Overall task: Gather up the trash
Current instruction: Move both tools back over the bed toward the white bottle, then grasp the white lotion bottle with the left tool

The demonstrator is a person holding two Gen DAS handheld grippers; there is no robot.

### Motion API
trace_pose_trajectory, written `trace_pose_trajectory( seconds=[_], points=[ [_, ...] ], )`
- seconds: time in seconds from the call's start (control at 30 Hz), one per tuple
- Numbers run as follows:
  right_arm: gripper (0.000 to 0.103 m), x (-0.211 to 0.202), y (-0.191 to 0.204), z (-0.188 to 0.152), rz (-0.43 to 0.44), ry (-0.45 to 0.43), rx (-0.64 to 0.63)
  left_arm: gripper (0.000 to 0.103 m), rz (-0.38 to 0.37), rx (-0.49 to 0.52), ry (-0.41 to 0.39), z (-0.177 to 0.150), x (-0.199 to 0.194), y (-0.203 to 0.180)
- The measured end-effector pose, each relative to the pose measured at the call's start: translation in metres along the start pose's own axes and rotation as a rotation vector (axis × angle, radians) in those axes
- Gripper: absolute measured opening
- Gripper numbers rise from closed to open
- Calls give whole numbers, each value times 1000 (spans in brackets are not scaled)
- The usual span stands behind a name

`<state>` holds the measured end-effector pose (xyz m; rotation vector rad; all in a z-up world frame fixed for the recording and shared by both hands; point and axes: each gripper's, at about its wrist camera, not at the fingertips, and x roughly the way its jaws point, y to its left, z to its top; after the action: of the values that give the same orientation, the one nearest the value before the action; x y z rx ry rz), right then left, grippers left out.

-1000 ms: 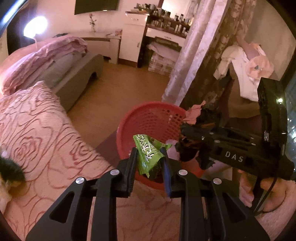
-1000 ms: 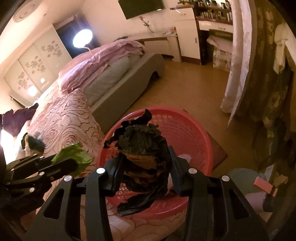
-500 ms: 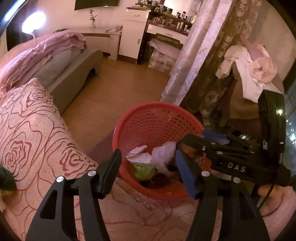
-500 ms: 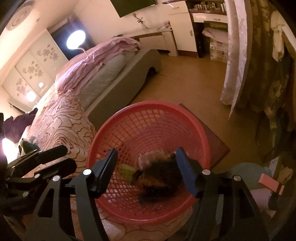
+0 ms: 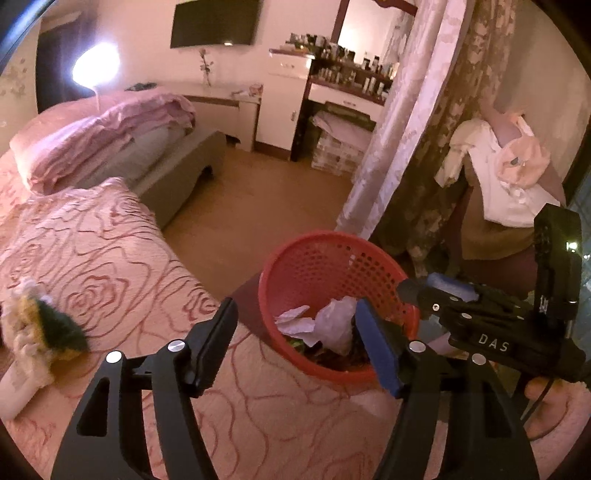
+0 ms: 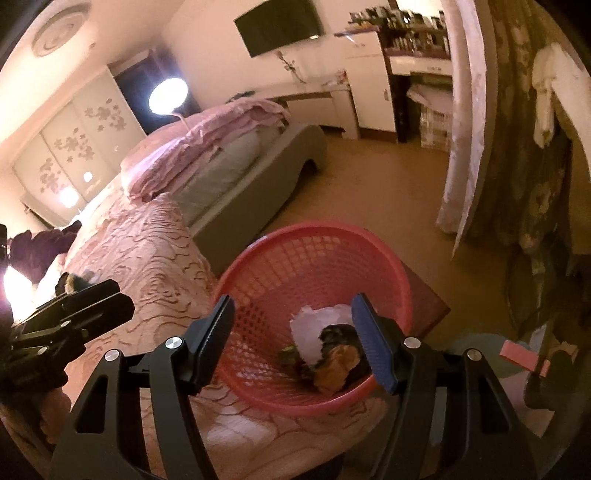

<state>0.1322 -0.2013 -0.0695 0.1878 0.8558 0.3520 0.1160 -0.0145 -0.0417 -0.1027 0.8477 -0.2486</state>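
Both loads are dropped: the left gripper (image 5: 295, 347) and right gripper (image 6: 291, 343) have just spread and hang empty above the red basket (image 6: 258, 273), where the trash (image 6: 325, 354) lies. Next, probably fetching more from the bed (image 5: 110, 258).

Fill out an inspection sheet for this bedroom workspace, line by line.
Surface: pink bedspread with rose pattern.
Job's things: red basket at the bed's edge holds white paper, a dark wad and a green scrap.
Clutter: green and cream plush toy on the bed.
Grippers: left claw and right claw both open, empty, above the basket.
Cables: black cord under the right gripper.
Surroundings: curtain, wall television, lamp.
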Motion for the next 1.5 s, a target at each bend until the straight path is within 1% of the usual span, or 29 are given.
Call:
trace_pose_trajectory(
  seconds=[0.07, 0.23, 0.37, 0.53, 0.63, 0.67, 0.7, 0.8, 0.93, 1.03, 1.13, 1.2, 1.3, 1.5],
  points=[
    [64, -5, 8, -2, 12, -8, -14, 67, 4, -13, -18, -4, -12, 4],
    [64, -15, 33, -9, 61, -16, -63, 68, 42, -40, -53, -15, -37, 14],
    [64, -21, 50, -16, 95, -10, -97, 69, 71, -84, -67, -28, -54, 31],
    [64, -26, 69, -22, 115, -1, -137, 69, 138, -161, -92, -44, -80, 74],
    [64, -30, 75, -22, 121, -4, -152, 70, 193, -183, -113, -49, -98, 104],
    [64, -31, 77, -23, 124, -4, -155, 74, 204, -185, -114, -50, -102, 113],
    [64, -32, 80, -23, 127, -4, -160, 75, 214, -184, -114, -51, -105, 121],
    [64, -31, 88, -25, 131, 4, -177, 75, 255, -147, -92, -55, -109, 149],
    [64, -28, 95, -25, 132, 20, -191, 75, 297, -100, -55, -59, -104, 175],
    [64, -25, 99, -25, 128, 30, -195, 75, 276, -98, -24, -61, -96, 195],
    [64, -21, 101, -26, 127, 44, -196, 75, 210, -100, 21, -64, -84, 210],
    [64, -19, 103, -27, 127, 55, -193, 76, 208, -80, 46, -66, -77, 213],
    [64, -15, 105, -28, 126, 64, -195, 76, 201, -36, 66, -70, -74, 208],
    [64, -10, 108, -31, 137, 89, -191, 75, 161, -4, 58, -83, -80, 191]
  ],
)
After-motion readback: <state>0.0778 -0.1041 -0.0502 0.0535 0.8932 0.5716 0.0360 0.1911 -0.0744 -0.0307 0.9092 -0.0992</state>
